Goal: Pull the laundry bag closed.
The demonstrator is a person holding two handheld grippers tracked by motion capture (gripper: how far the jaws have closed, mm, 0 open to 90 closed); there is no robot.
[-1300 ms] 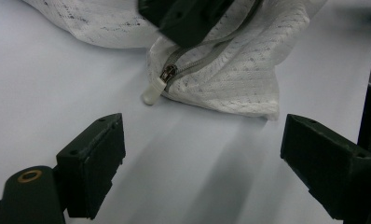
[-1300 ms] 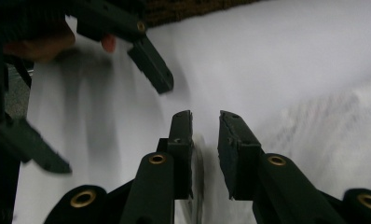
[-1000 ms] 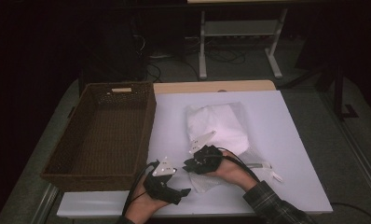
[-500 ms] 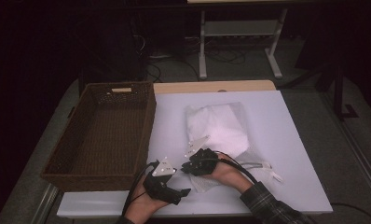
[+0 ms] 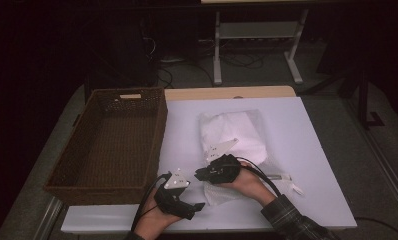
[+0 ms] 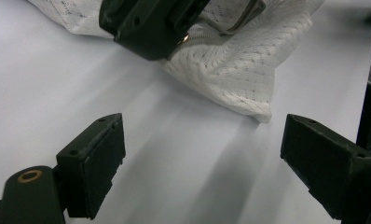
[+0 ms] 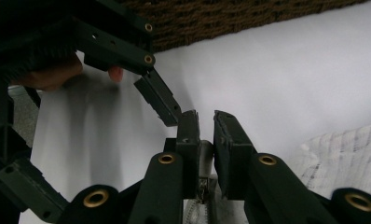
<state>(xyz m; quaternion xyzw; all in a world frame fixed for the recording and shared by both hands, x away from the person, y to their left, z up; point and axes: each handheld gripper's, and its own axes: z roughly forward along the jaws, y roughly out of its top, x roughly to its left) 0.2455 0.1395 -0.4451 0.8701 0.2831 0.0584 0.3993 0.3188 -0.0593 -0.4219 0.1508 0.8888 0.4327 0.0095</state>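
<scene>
1. Right gripper view has the right gripper (image 7: 206, 135) with its jaws drawn nearly together; they have just been closing. A metal zipper pull (image 7: 203, 186) and a bit of white fabric sit low between them, though whether the pads actually press on it cannot be told.
2. Left gripper view shows the left gripper (image 6: 202, 158) with its jaws spread wide, nothing between them but bare white surface.
3. From the high view, the right gripper (image 5: 203, 175) lies at the near corner of the white mesh bag (image 5: 232, 135), pointing toward the left gripper (image 5: 194, 206), which rests just beside it near the table's front edge.
4. The mesh bag's folded corner (image 6: 249, 88) lies just ahead of the left gripper's open jaws, apart from them, with the right gripper's black body over the fabric.
5. The bag rests on a white board (image 5: 312, 150) covering the table. A brown wicker basket (image 5: 77, 175) stands on the left side, touching the board's edge.
6. Beyond the table the room is dark, with a metal stand (image 5: 257, 40) and cables on the floor.
</scene>
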